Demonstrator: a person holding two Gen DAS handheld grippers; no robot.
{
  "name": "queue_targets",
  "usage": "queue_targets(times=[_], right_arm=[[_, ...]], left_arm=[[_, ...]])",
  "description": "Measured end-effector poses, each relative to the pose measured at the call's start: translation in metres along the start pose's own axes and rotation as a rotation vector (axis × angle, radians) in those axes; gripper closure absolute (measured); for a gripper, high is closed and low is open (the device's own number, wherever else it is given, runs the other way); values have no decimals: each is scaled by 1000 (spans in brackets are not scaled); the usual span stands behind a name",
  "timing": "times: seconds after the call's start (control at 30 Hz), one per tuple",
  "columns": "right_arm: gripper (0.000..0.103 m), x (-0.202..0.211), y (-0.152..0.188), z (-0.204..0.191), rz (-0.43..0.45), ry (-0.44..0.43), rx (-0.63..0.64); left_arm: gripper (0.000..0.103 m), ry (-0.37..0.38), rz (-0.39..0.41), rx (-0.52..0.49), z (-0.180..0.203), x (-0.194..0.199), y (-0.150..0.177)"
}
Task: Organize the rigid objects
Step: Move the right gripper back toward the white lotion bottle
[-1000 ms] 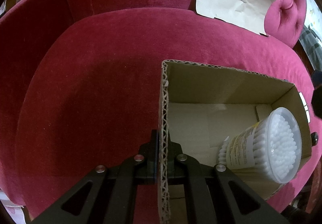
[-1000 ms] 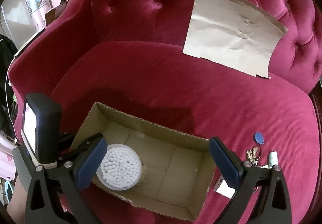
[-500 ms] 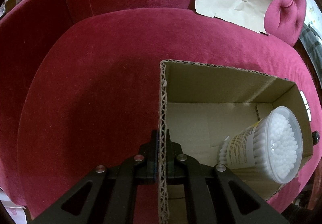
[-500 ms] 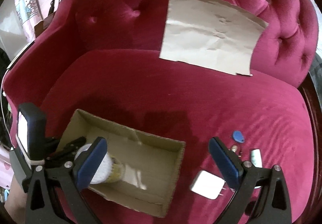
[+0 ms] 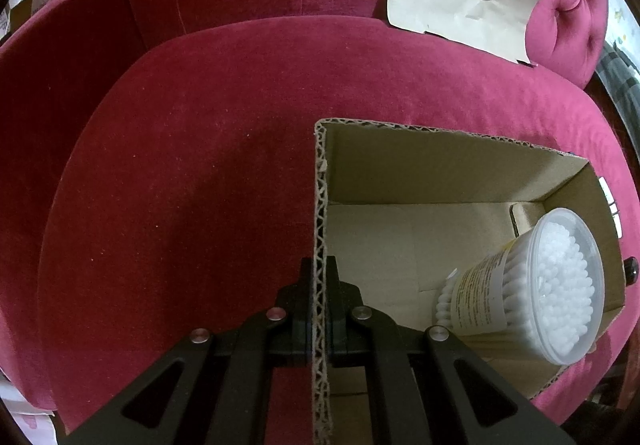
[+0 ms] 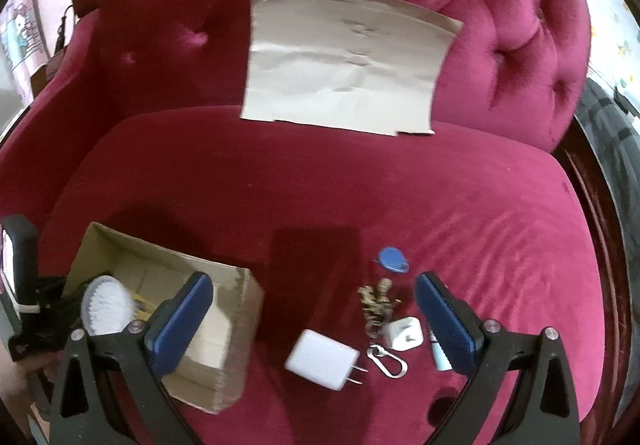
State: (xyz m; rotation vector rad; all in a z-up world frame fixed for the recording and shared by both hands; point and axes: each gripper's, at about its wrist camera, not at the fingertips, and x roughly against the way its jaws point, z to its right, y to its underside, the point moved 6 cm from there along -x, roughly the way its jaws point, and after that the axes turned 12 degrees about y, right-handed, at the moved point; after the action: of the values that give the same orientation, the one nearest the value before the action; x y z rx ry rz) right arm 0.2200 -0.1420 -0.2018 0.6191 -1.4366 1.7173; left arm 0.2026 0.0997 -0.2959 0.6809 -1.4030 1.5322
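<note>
Corrugated brown cardboard forms the open box (image 5: 440, 173) that is set on the seat cushion (image 5: 192, 173) of a crimson velvet armchair, toward the cushion's front left corner as seen from the right wrist. Its near wall is clamped between the closed jaws of the left gripper (image 5: 319, 301), one finger on each side of the fluted edge. Inside, a clear round tub of white cotton swabs (image 5: 548, 285) is seen leaning on its side against the far end of the box. Right of the box, on the bare cushion near its front edge, small loose items are gathered: a white wall charger (image 6: 322, 359) with its prongs out, a smaller white plug (image 6: 405, 333), a bunch of keys on a silver carabiner (image 6: 387, 361), a blue oval tag (image 6: 393, 259) and a small white tube (image 6: 439, 357). The right gripper (image 6: 312, 325) is held above them with its blue-padded jaws spread wide and nothing between them. A creased sheet of tan paper (image 6: 344, 57) is propped against the tufted backrest.
</note>
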Motion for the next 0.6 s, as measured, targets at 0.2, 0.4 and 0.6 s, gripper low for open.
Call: queue_targets(times=[0.2, 0.4, 0.6], right_arm=[[0, -11, 6, 31, -22, 20, -41], [0, -26, 16, 56, -48, 51, -58], [0, -42, 30, 75, -89, 54, -86]], left_arm=[[99, -6, 2, -4, -1, 0, 0], [99, -8, 1, -6, 0, 0, 0], [99, -8, 3, -6, 0, 0, 0]])
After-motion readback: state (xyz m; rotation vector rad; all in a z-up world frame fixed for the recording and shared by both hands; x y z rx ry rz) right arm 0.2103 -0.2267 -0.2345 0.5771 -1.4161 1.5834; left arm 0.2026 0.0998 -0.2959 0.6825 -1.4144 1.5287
